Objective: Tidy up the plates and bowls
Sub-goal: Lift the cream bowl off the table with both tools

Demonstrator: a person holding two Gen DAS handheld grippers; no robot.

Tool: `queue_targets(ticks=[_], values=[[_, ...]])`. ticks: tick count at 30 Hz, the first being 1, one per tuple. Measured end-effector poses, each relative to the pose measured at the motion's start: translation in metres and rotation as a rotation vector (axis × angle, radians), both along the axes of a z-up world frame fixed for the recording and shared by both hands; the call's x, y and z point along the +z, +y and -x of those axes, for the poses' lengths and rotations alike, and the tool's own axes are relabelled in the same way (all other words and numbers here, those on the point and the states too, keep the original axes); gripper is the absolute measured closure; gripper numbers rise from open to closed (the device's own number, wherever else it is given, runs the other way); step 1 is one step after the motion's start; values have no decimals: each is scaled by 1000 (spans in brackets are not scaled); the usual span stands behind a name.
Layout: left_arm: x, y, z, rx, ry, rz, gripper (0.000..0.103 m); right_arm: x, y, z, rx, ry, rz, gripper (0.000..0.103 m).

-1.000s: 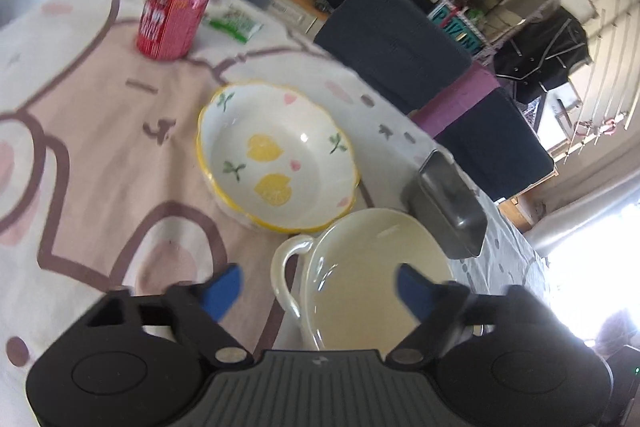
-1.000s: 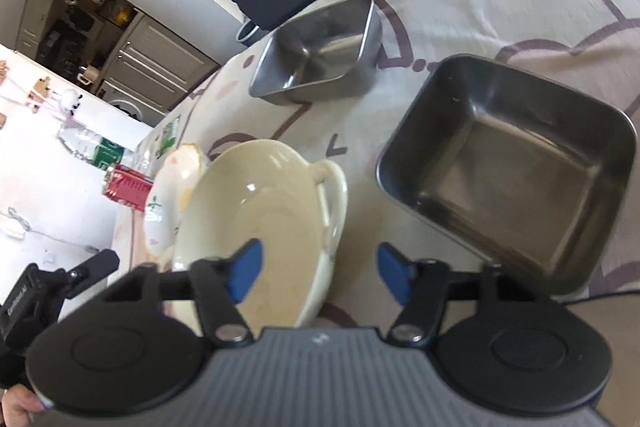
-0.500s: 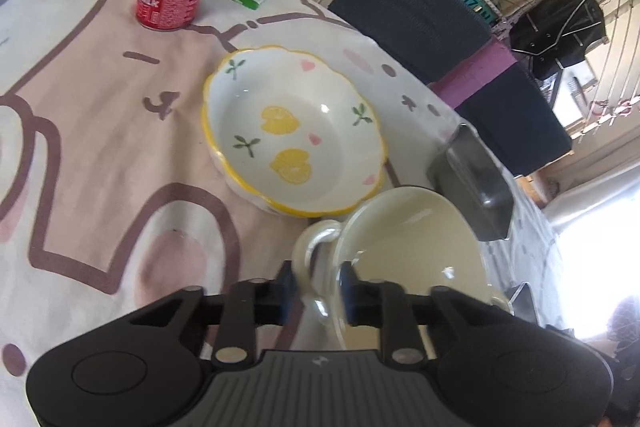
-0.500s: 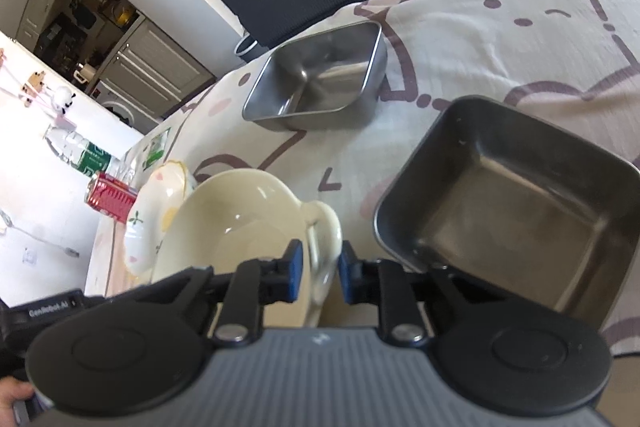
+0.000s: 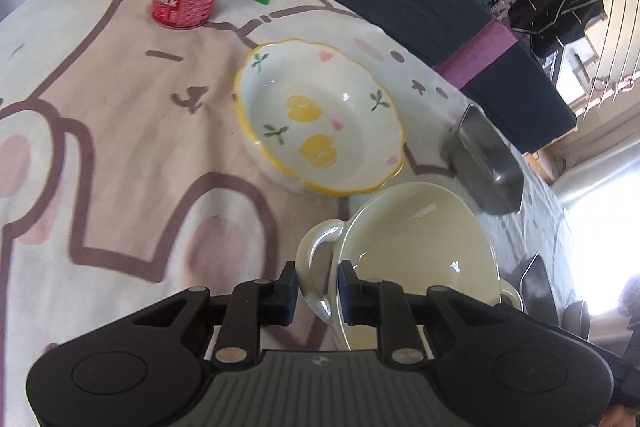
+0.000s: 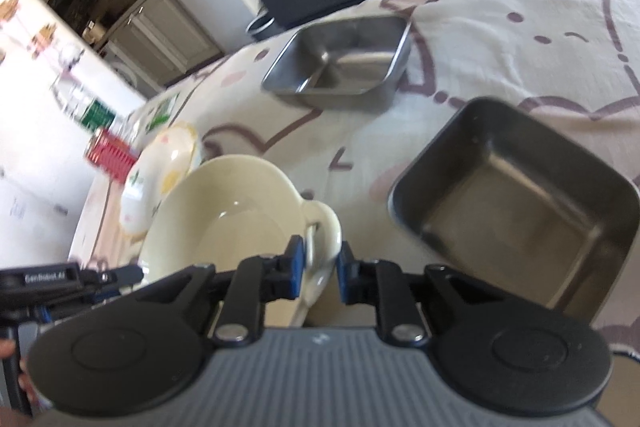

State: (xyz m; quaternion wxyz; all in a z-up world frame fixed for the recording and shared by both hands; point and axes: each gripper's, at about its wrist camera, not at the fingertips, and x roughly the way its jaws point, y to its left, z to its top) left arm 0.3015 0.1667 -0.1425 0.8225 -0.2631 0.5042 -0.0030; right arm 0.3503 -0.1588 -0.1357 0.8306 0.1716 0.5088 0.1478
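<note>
Cream two-handled bowl (image 5: 416,247): left gripper (image 5: 317,291) and right gripper (image 6: 322,267) fingers, wide a second ago, now clamp its handles; ready to lift.

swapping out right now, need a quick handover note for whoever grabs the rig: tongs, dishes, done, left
Left tongs: shut on one loop handle of the cream two-handled ceramic bowl.
Right tongs: shut on the bowl's other handle.
White scalloped bowl with yellow rim and lemon print sits just beyond the cream bowl; small steel square tray and large dark square tray lie apart on the cloth.
Done: both handles gripped; nothing stacked.
Left: probably lift the cream bowl, group bowls, nest trays.
</note>
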Motion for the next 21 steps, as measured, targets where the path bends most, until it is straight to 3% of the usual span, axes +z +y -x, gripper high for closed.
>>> queue_targets(ticks=[3, 6, 7, 9, 12, 14, 21], values=[[1, 8, 6, -22, -2, -3, 80, 1, 7, 7, 65, 27, -2, 81], [2, 6, 4, -43, -6, -27, 79, 0, 10, 10, 59, 33, -8, 77], [3, 4, 3, -53, -7, -42, 79, 2, 10, 9, 48, 18, -3, 69], [3, 0, 0, -76, -11, -73, 78, 4, 10, 5, 35, -7, 4, 63], [1, -3, -4, -106, -16, -97, 77, 2, 12, -1, 55, 5, 7, 65], [-1, -2, -6, -117, -19, -95, 76, -2, 18, -2, 88, 33, 41, 76], [-7, -1, -12, -149, -28, -88, 73, -5, 22, -4, 97, 59, 59, 78]])
